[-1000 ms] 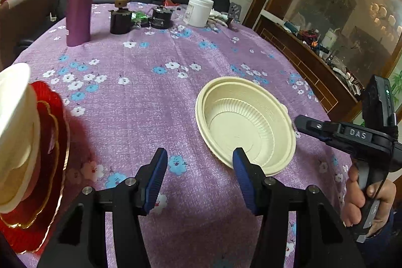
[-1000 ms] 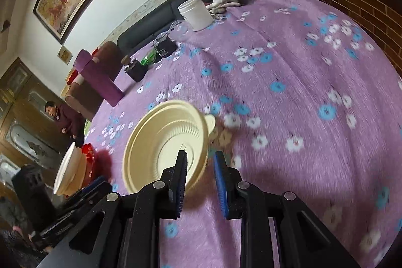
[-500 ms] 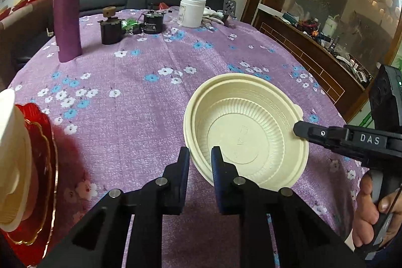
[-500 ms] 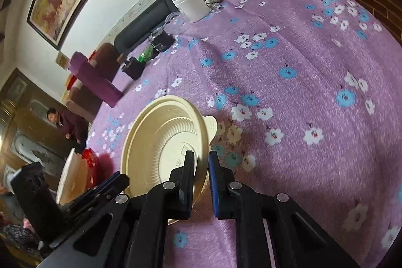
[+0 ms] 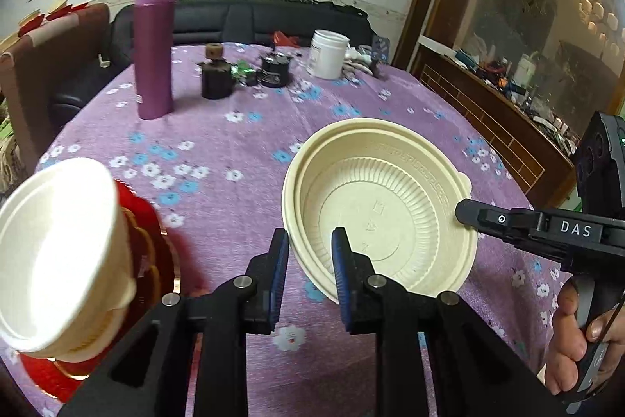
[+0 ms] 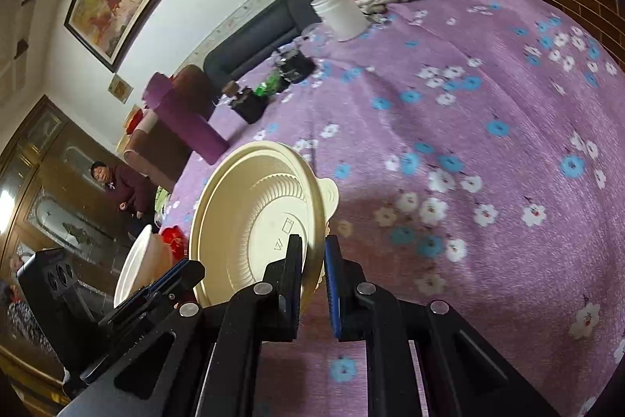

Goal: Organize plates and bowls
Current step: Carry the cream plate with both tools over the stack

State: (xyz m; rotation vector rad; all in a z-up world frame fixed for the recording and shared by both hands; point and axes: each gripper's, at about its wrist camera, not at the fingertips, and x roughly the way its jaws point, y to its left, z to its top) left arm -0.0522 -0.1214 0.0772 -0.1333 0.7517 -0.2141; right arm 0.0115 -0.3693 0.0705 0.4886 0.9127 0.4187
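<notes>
Cream bowl (image 5: 381, 210) tilted, opening toward left hand-held gripper (image 5: 310, 274) (rim pinched).

Two wrist fisheyes, both close over the purple tablecloth (image 5: 242, 127), angled down.
Left wrist view looks along its fingers across the table toward the sofa (image 5: 250, 22); right wrist view is rolled, facing left-forward. Both share the cream bowl (image 5: 375, 206), purple flask (image 6: 183, 120), white jar (image 6: 343, 12).

Matt, ribbed cream plastic bowl (image 5: 381, 210); woven purple floral tablecloth (image 5: 234, 159) beneath it; glossy gold-trimmed red plates (image 5: 156, 260) left of the bowl.
</notes>
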